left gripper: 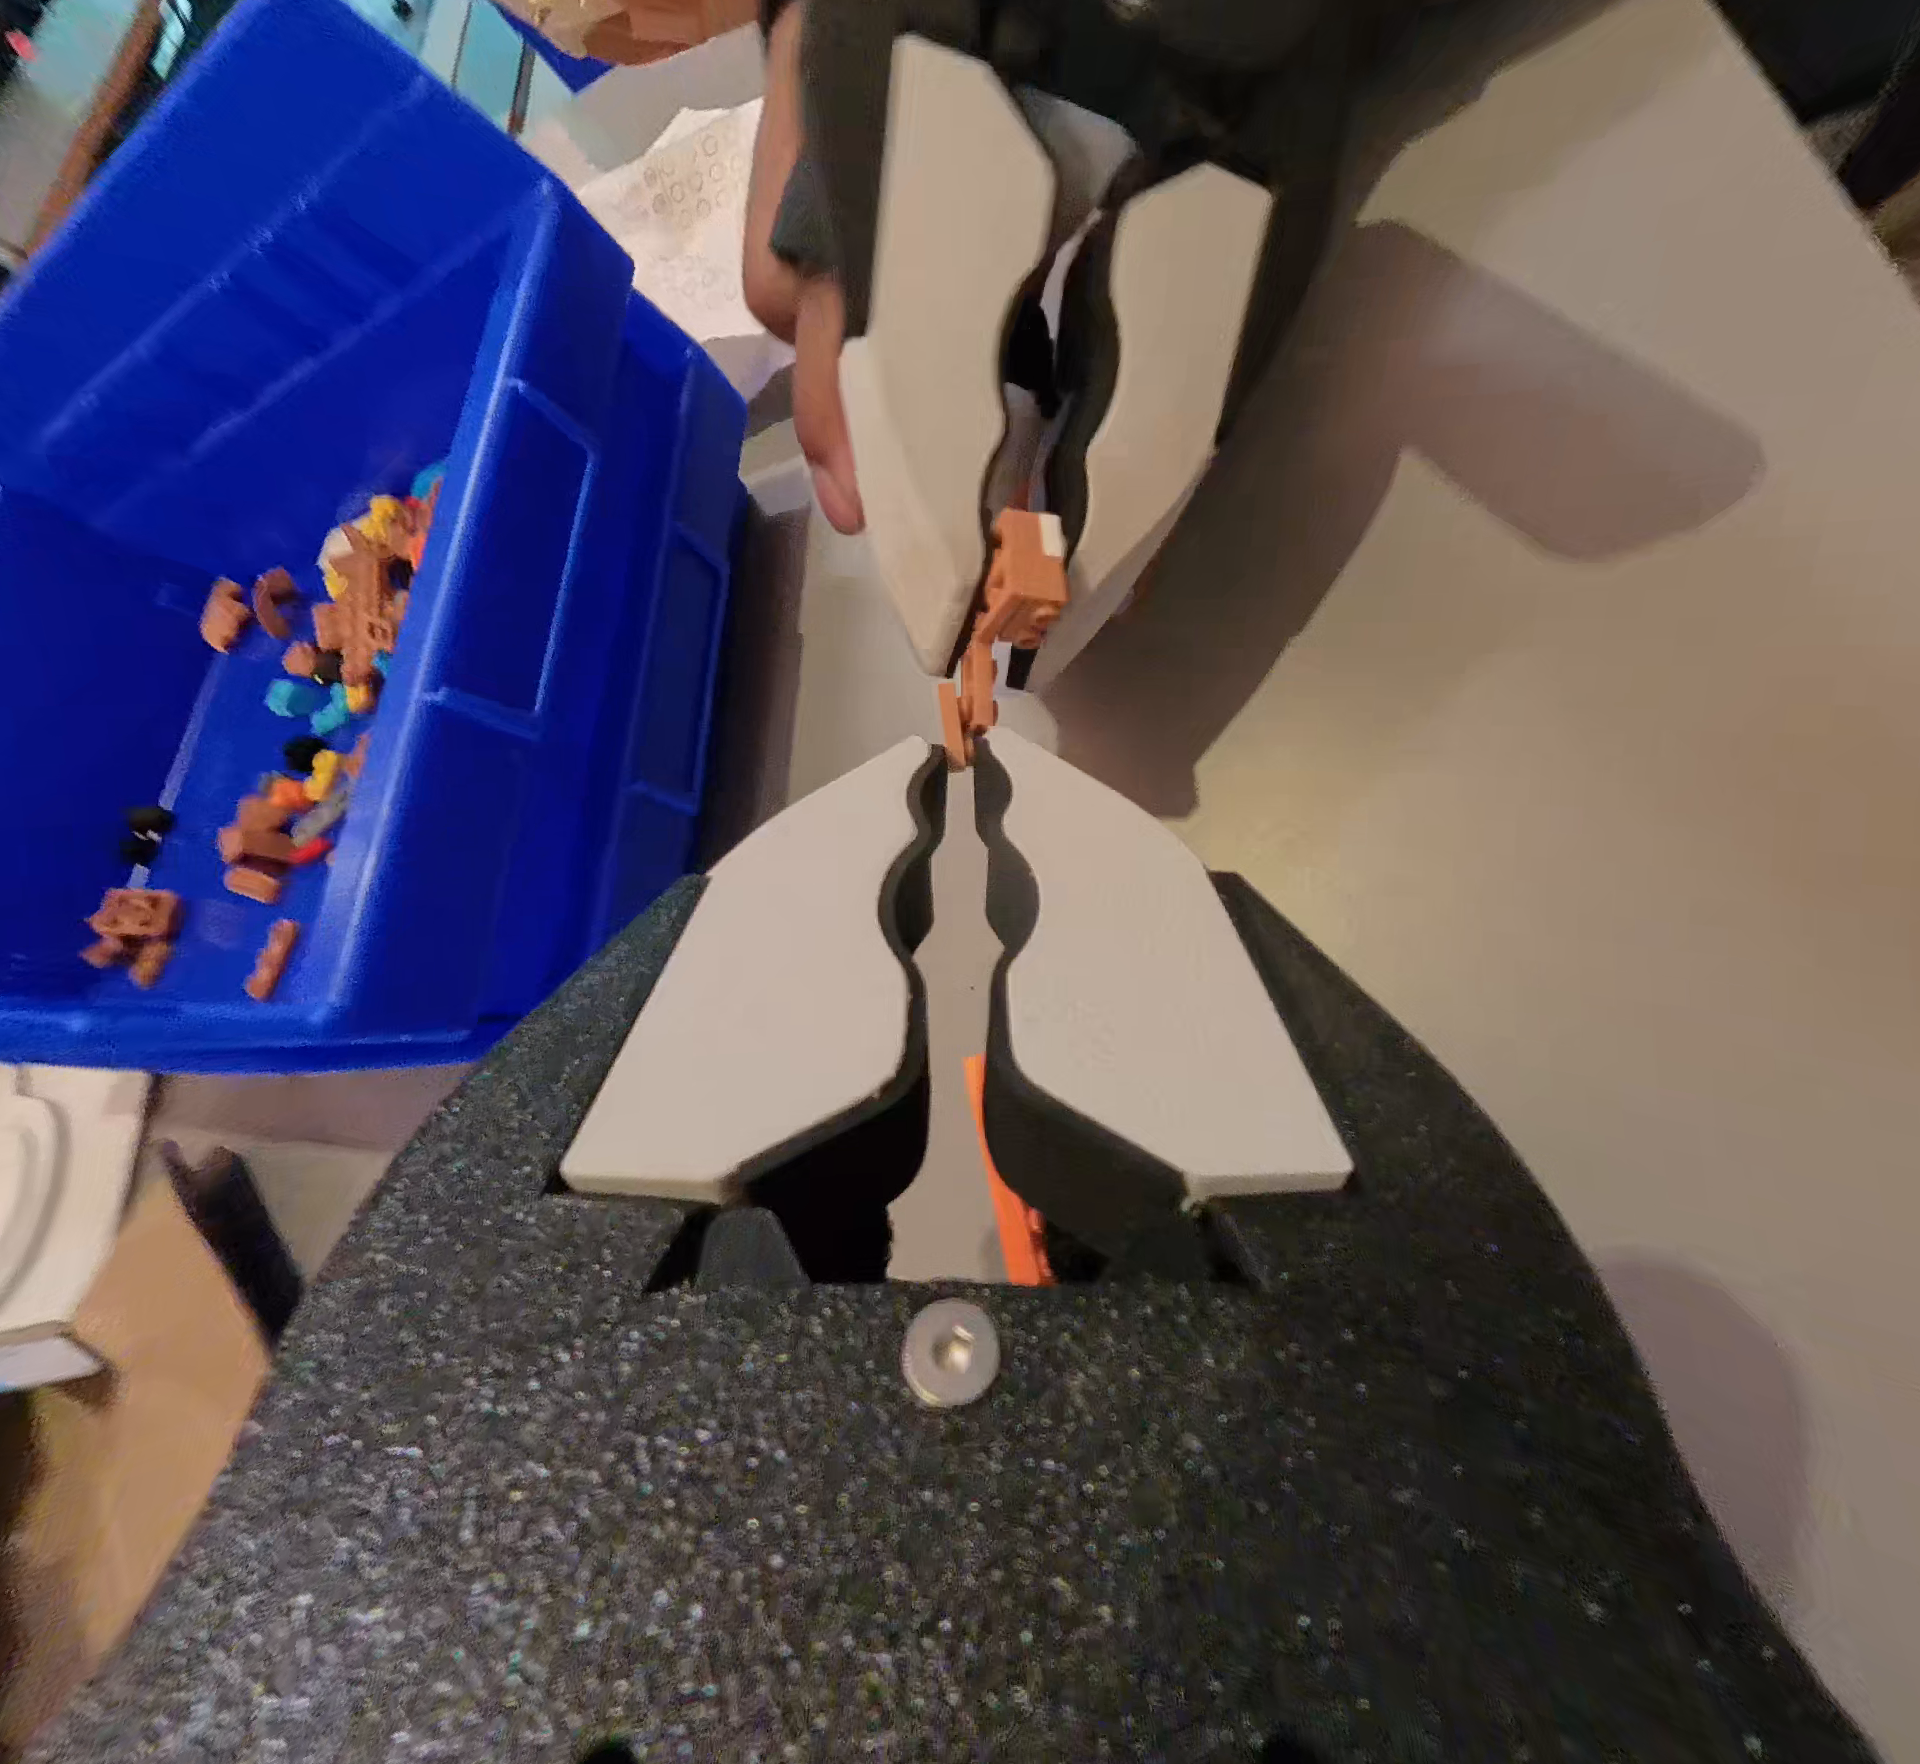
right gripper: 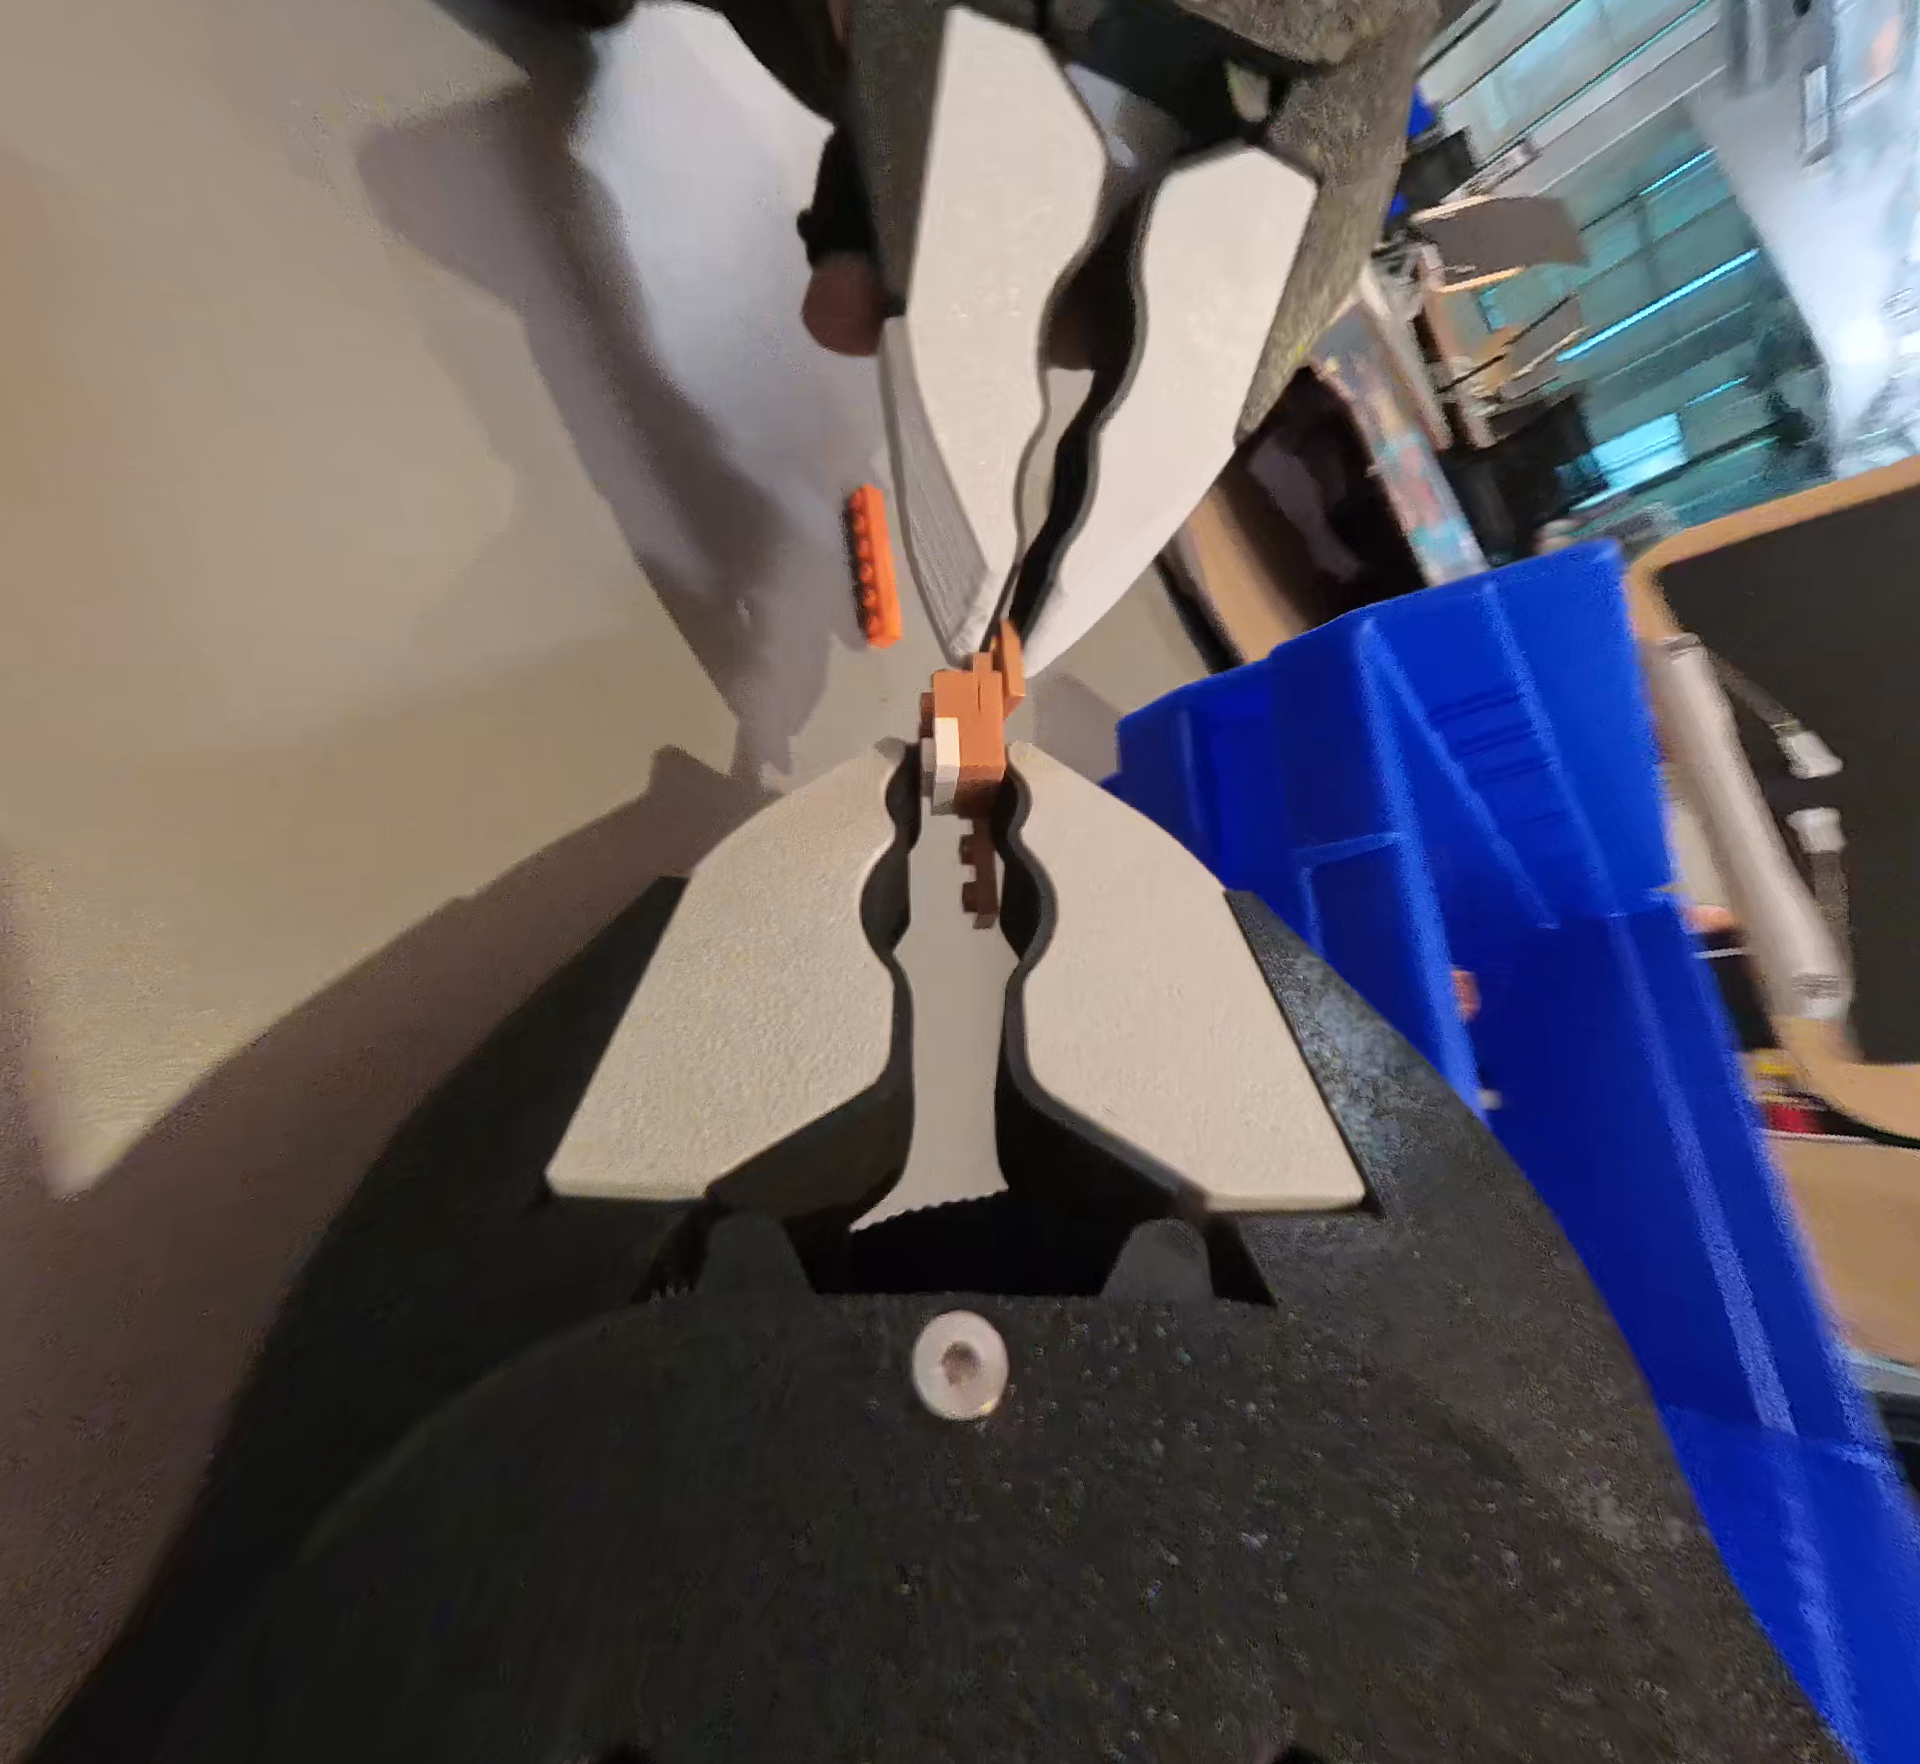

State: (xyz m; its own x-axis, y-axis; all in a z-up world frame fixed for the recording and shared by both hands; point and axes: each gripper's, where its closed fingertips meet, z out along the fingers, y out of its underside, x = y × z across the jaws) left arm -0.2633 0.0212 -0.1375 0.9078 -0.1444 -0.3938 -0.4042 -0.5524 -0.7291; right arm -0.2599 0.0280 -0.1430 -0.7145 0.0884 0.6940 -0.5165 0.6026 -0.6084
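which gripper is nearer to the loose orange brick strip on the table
Left. The orange strip lies just beside the left gripper fingers; the right gripper is farther back, shut on the other end of the brown brick piece that both hold.

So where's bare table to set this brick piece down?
Bare pale tabletop lies on the side away from the blue plastic bin. In the right wrist view, only a small orange studded brick sits there. The bin side is crowded.

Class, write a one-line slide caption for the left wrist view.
Two grippers, left gripper and right gripper, pinch one small brown brick assembly between them beside a blue bin of loose bricks.
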